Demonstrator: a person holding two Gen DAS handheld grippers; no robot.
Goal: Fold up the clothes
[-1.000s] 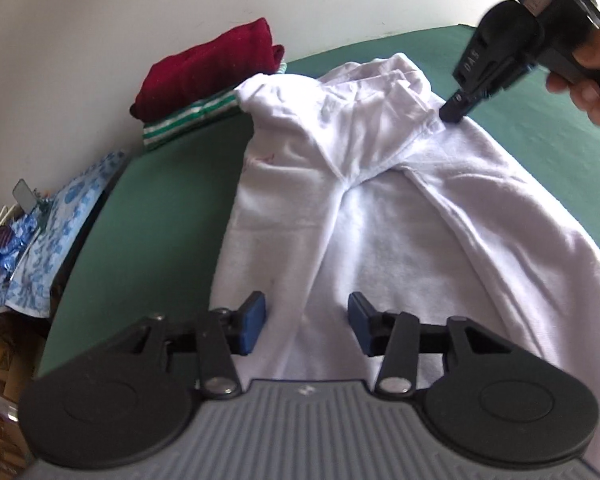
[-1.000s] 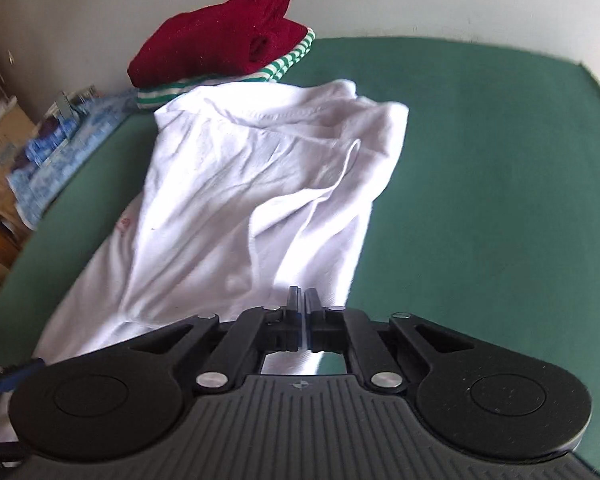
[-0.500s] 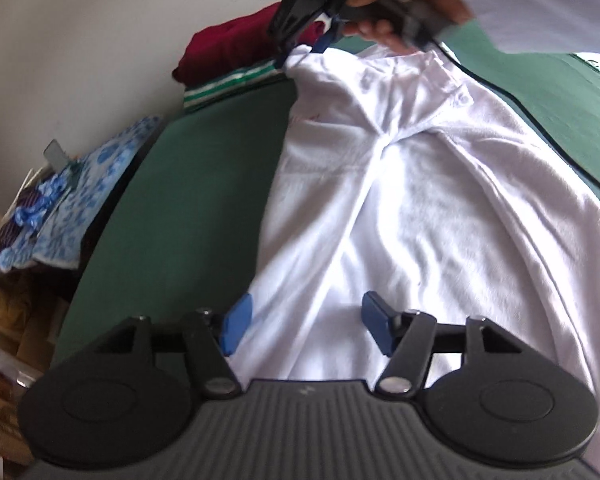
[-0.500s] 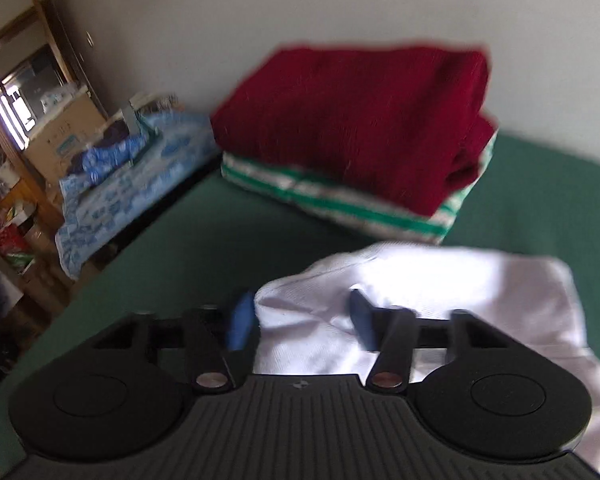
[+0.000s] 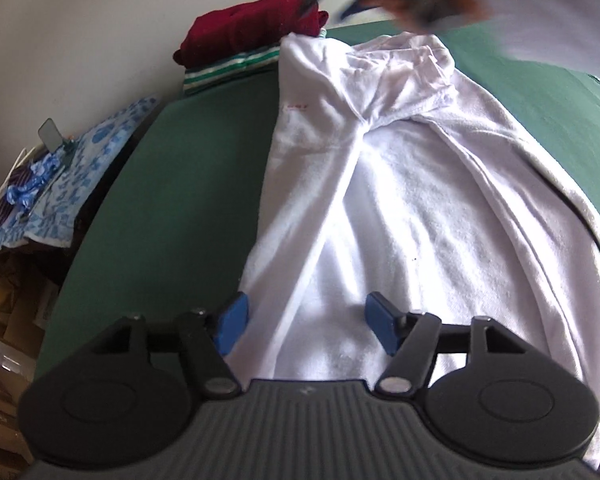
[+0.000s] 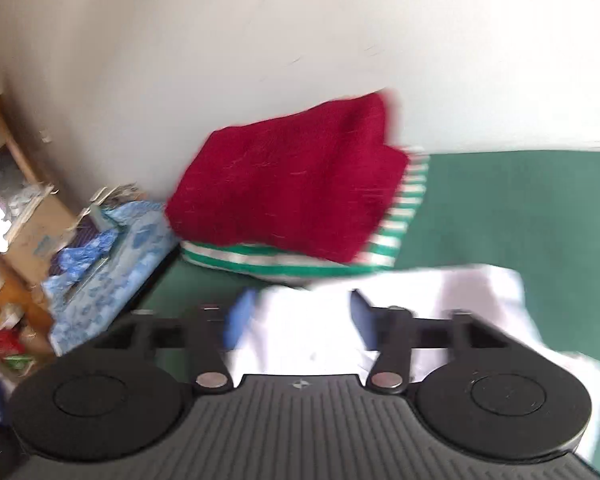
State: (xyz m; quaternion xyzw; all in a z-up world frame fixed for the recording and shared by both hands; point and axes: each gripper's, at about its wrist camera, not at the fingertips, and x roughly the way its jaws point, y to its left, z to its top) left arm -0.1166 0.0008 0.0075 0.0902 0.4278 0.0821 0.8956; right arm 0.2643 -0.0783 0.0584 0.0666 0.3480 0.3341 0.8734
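The white garment (image 5: 400,208) lies spread on the green surface (image 5: 188,184), its far end bunched and creased beside a folded stack. It looks like soft, light cotton knit, limp enough to slump wherever it is let go, and thin enough that a pinch on a single layer may drag the layer beneath along. I judge the firmest places to take hold are the seamed edges and corners, where the cloth is doubled and will not stretch.

My left claw (image 5: 306,322) hovers over the near hem, its blue pads (image 5: 382,322) opening wide; cloth lies beneath and between them, but they do not press on it. My right claw (image 6: 300,320), blurred in its own view, is also opening, with the white fabric's far corner between the pads and not gripped.

Beyond, a dark red knit (image 6: 288,192) sits folded on a green-and-white striped piece (image 6: 396,228), thick and fuzzy, against a pale wall (image 6: 220,40). At the left edge hangs blue patterned cloth (image 5: 72,196).
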